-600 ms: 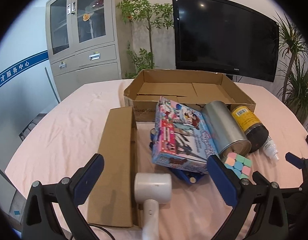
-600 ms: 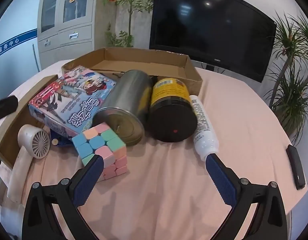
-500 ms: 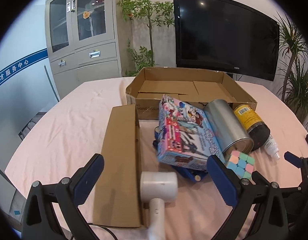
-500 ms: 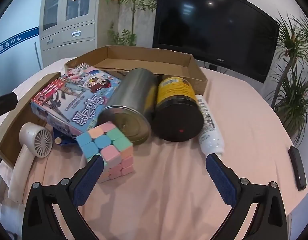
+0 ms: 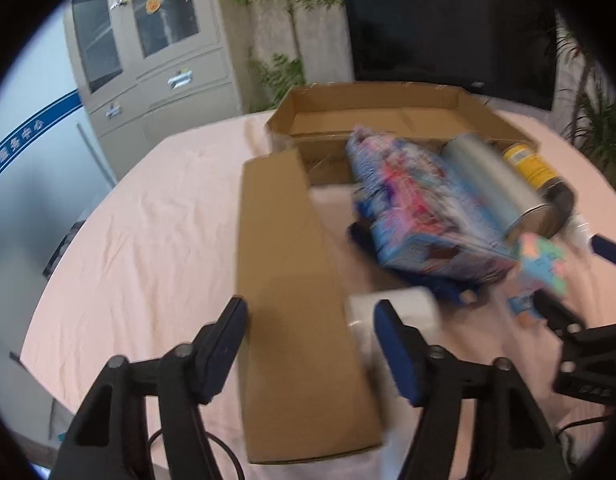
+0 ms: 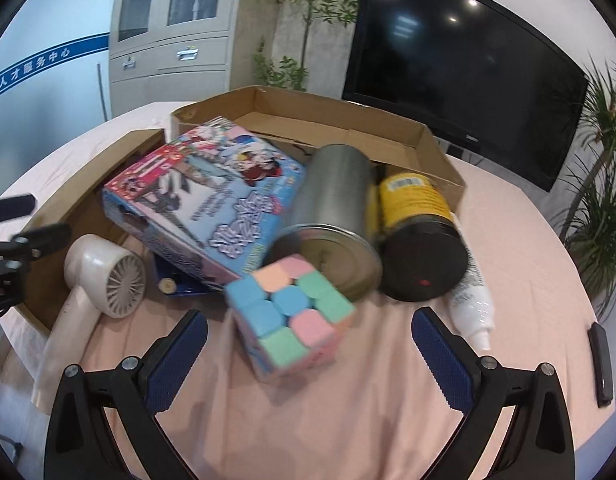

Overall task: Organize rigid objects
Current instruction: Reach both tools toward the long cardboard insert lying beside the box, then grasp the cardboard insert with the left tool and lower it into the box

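A pastel puzzle cube [image 6: 293, 316] lies on the pink cloth just ahead of my open right gripper [image 6: 308, 344], between its fingers. Behind it lie a colourful toy box [image 6: 211, 204], a silver can [image 6: 332, 220], a yellow-labelled black jar [image 6: 420, 236] and a white bottle [image 6: 472, 300]. A white hair dryer [image 6: 99, 276] lies at left. My left gripper [image 5: 310, 336] is partly closed and empty over a flat cardboard panel [image 5: 291, 264], with the dryer [image 5: 396, 312] by its right finger. The open cardboard box [image 5: 388, 120] stands behind.
A black remote [image 6: 600, 364] lies at the table's right edge. A monitor [image 6: 460, 64], potted plants [image 6: 600, 184] and a grey cabinet [image 6: 167, 24] stand behind the round table. The right gripper shows in the left wrist view [image 5: 580, 280].
My left gripper has narrowed its opening and swung left, blurring its view. My right gripper has moved closer to the puzzle cube, which now sits between its fingers.
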The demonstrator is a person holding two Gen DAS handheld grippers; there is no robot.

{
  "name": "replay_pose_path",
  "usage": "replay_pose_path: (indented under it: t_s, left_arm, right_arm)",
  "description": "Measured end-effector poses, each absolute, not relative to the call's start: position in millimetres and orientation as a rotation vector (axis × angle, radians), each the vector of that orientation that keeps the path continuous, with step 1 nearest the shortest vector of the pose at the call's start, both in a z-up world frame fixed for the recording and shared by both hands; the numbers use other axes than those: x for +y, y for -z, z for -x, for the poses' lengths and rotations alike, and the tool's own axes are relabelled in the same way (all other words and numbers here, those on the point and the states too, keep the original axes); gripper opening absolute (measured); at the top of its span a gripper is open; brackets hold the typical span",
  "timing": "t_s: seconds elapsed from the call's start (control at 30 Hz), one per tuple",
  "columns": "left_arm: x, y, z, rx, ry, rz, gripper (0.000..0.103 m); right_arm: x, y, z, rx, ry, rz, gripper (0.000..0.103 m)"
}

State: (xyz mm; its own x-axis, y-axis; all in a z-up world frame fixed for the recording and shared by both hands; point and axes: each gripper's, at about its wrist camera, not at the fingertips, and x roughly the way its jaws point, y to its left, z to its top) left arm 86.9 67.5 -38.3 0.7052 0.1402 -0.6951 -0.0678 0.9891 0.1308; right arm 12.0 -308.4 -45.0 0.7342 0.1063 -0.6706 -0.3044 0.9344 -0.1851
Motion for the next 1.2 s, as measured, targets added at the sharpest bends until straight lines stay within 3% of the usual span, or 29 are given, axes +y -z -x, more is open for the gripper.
replay_pose_path:
  t_s: [0.13, 0.2, 0.27, 0.47, 0.6, 0.77, 0.93, 1.07, 1.1, 1.2]
  left_arm:
    - [94, 35, -82, 0.778, -0.097, -0.02, 0.051]
    - [105, 34, -80, 0.783, -0.109, -0.009, 0.038]
    - [121, 36, -78, 0.807, -0.148, -0.007, 0.034]
    - [186, 59, -64, 0.912, -0.155, 0.212, 0.03]
    - [202, 65, -55, 0.939, -0.075, 0.352, 0.029]
    - [205, 68, -53, 0.972, -0.036, 0.403, 0.028]
    - [199, 67, -58, 0.976, -0.06, 0.35, 0.025]
    - [203, 68, -59, 0.983, -0.073, 0.324, 0.016]
    - [203, 66, -58, 0.982, -0.079, 0.317, 0.008]
    - [192, 47, -57, 0.94, -0.087, 0.248, 0.009]
  right_arm:
    - [-290, 45, -12, 0.723, -0.275, 0.307, 0.103]
    - [-282, 44, -11, 0.708, -0.3, 0.313, 0.103]
    - [-275, 40, -9, 0.691, -0.34, 0.293, 0.103]
    - [-245, 16, -1, 0.654, -0.555, 0.186, 0.103]
    - [-208, 10, -4, 0.73, -0.731, 0.159, 0.1]
    - [-146, 19, 0, 0.8, -0.806, 0.223, 0.073]
    - [-95, 64, -20, 0.953, -0.806, 0.244, 0.023]
    - [-92, 82, -21, 0.95, -0.783, 0.268, 0.022]
    - [-90, 86, -24, 0.952, -0.782, 0.264, 0.02]
    - [-107, 72, -18, 0.944, -0.77, 0.222, 0.017]
